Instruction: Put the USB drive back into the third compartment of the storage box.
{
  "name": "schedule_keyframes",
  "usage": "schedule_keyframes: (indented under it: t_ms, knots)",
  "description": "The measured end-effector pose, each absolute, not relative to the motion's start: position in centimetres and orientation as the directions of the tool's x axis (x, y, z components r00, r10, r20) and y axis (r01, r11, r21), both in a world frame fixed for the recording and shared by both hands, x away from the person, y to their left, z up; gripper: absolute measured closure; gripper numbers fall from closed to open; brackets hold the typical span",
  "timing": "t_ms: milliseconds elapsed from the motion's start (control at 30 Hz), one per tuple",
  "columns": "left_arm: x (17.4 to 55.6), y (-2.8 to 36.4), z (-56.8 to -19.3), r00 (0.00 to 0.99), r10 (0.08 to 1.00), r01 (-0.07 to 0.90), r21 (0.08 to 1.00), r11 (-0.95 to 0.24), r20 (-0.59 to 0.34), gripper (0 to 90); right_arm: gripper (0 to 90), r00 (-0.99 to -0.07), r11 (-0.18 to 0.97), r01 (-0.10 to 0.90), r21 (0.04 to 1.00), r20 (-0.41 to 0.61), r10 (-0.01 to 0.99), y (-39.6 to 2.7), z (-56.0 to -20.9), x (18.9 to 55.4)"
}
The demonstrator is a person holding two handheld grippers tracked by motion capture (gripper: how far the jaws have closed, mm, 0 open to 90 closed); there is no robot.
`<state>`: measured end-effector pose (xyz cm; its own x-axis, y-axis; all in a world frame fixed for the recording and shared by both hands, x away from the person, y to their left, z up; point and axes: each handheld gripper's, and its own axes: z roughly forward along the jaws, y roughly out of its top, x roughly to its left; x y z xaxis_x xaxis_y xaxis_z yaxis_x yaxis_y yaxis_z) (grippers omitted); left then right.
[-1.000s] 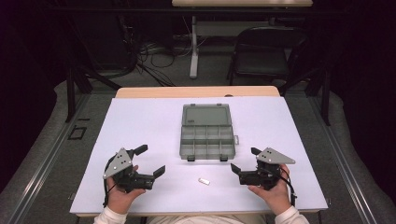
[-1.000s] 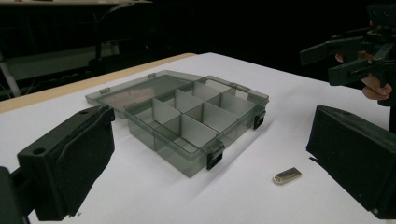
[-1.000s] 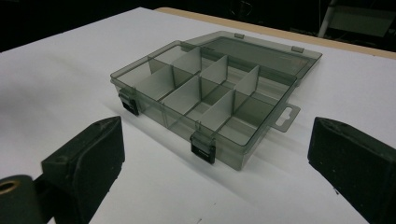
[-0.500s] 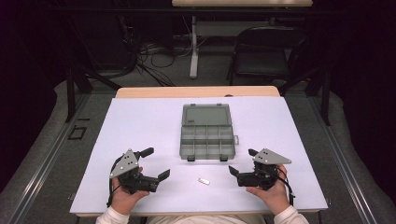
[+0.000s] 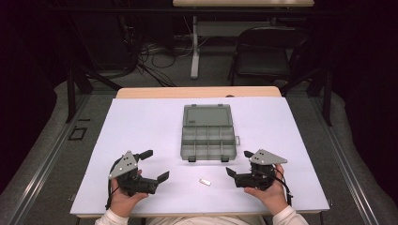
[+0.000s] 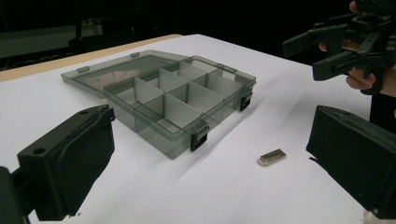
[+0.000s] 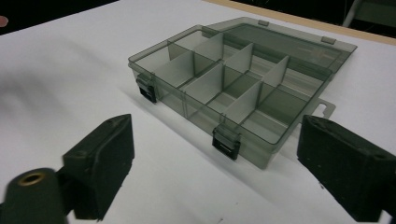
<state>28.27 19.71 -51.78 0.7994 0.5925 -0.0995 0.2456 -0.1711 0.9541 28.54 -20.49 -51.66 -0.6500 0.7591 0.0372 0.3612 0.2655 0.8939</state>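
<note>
A grey see-through compartment box lies open in the middle of the white table, its lid flat behind it. The compartments I can see hold nothing. A small silver metal piece lies on the table in front of the box, between the two grippers. My left gripper rests at the near left, open and empty. My right gripper sits at the near right, open. Its jaws have just been closing a little, with nothing between them.
The white table top ends in a wooden strip at the far side. A black folding chair and cables stand on the floor beyond it. A person's hands hold both grippers at the near edge.
The right gripper has edged slightly left, and its jaws stand a little narrower. The left gripper has turned a little in place. The box and the metal piece have not moved.
</note>
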Motion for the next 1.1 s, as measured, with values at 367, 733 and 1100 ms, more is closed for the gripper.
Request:
schedule_keyframes:
  t_ms: [367,733,1100]
  knots:
    - [28.1,19.9,-51.8,0.805,0.583,0.249,0.955,-0.162,-0.111,0.6,21.6,-0.705,0.293,0.337,0.895,0.033,0.708,-18.5,-51.7,28.4]
    - [28.2,19.7,-51.9,0.801,0.587,0.260,0.951,-0.170,-0.115,1.7,36.7,-0.768,0.316,0.313,0.895,0.043,0.639,-17.0,-51.8,28.4]
    - [28.1,19.8,-51.9,0.805,0.581,0.263,0.950,-0.169,-0.119,1.8,44.4,-0.790,0.339,0.322,0.884,0.054,0.610,-15.2,-52.0,29.1]
